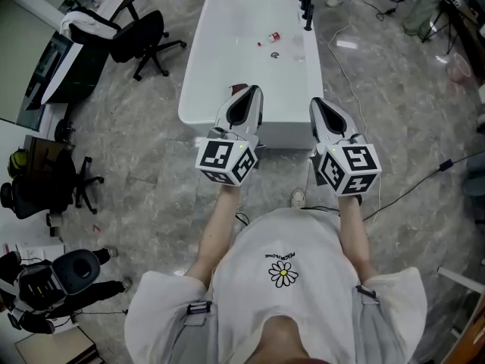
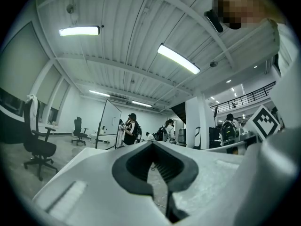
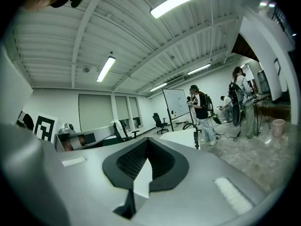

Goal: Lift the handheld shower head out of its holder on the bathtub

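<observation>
- Bathtub (image 1: 198,67): white, smooth, glossy; acrylic or enamel, cannot tell which.
- Tap and shower fitting (image 1: 306,6) on the tub rim: black finish; too small to judge its sheen.
- Left gripper (image 1: 244,103) and right gripper (image 1: 327,114): light grey matt plastic shells; inner pads (image 2: 166,167) black, ribbed, rubbery-looking.
- Marker cubes (image 1: 226,160): matt, black-on-white print.
- Floor (image 1: 144,165): grey, marbled, smooth, slight sheen.
- T-shirt (image 1: 284,241): white cloth, printed daisy.
- Ceiling (image 2: 117,55): white-painted ribbed sheet.

Dark tub fixture (image 1: 307,6), top cut off
</observation>
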The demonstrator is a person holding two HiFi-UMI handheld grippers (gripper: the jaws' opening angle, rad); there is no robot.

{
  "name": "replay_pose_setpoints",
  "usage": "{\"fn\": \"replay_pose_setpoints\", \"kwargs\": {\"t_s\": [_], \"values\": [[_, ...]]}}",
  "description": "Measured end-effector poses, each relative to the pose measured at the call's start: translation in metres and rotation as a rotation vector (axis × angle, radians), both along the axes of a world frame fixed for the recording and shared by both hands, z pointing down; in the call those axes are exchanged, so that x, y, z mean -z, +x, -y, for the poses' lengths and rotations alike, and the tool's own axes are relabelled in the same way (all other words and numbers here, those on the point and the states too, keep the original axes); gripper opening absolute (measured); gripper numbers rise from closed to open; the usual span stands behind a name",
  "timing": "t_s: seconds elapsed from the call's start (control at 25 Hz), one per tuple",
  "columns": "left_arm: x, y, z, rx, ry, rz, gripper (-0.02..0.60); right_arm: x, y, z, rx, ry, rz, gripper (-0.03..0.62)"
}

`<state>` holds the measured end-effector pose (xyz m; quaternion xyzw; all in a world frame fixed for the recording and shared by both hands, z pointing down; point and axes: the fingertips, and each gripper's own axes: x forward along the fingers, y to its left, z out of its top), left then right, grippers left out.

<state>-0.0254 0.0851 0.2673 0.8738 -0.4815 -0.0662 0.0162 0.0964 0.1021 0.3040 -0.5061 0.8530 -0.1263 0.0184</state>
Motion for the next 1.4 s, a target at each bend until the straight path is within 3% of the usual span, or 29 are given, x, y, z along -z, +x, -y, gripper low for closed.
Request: {"fn": "replay_pose_setpoints", "kwargs": {"t_s": [0.32,0.64,0.88,1.04,1.2,1.4], "values": [[-0.035,0.006,0.011,0.041,-0.065,0.019,0.0,-0.047,0.039,0.013,-0.018,-0.106,-0.005,0.025],[-0.042,-0.03,0.04,0.103,-0.084,-0.012,0.0,-0.066,0.021,0.046,0.009,-0.17,0.019,0.025],[-0.055,-0.048,0.102,0.061,-0.084,-0.035,0.0,-0.076,0.0,0.102,-0.017,-0.179,0.021,0.025],[-0.043,-0.063,0.162,0.011,-0.058,-0.035,0.0,-0.059,-0.016,0.162,-0.062,-0.126,0.065,0.025],[-0.026,-0.09,0.219,-0.004,-0.019,-0.051,0.0,-0.036,-0.049,0.218,-0.059,-0.037,0.029,0.025],[-0.017,-0.125,0.275,-0.029,-0.015,-0.118,0.0,-0.024,-0.082,0.27,-0.09,-0.033,-0.008,0.025]]}}
